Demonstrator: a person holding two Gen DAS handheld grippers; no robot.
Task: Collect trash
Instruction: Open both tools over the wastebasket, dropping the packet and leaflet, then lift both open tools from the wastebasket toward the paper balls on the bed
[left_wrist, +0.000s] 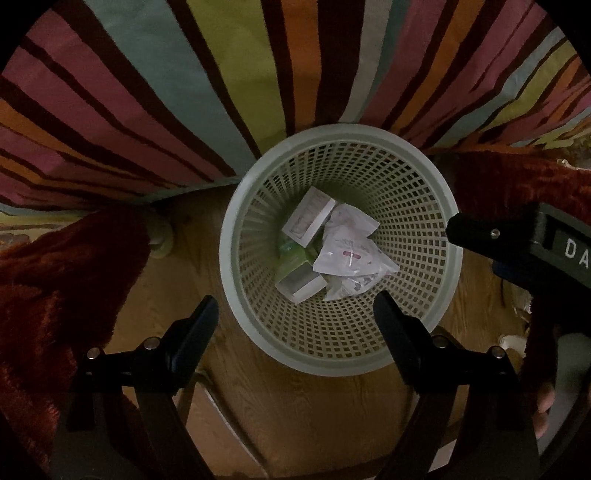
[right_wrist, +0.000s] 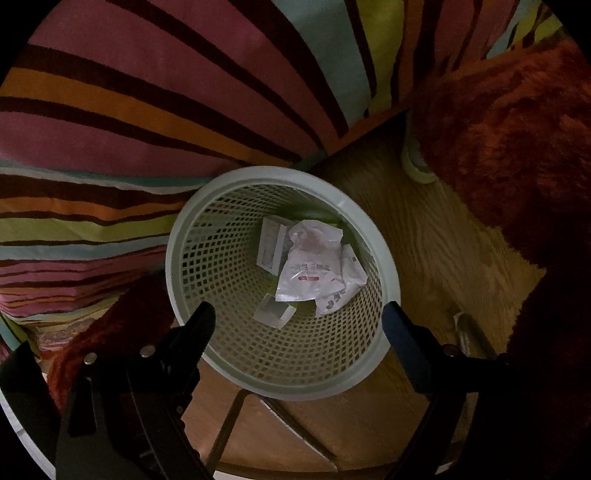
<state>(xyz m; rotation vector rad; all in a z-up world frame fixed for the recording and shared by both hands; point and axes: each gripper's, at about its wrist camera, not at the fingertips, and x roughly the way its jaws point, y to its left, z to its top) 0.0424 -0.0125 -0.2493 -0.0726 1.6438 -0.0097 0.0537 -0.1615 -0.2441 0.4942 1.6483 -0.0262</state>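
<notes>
Crumpled white wrapper (left_wrist: 351, 254) lies in the mesh basket (left_wrist: 424, 199) among small boxes (left_wrist: 309, 216), long axis probably toward the striped bedding (left_wrist: 147, 92). Both the left gripper (left_wrist: 295, 314) and the right gripper (right_wrist: 298, 319) hang above the rim, fingers released, empty; wooden floor (left_wrist: 314, 417) lies open nearside.

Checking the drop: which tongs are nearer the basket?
Cannot tell: left tongs and right tongs both hang open and empty above the basket, right tongs beside the left.

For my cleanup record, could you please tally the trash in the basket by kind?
White boxes: 2
Green package: 1
Crumpled white wrappers: at least 2
Total in the basket: at least 5
</notes>
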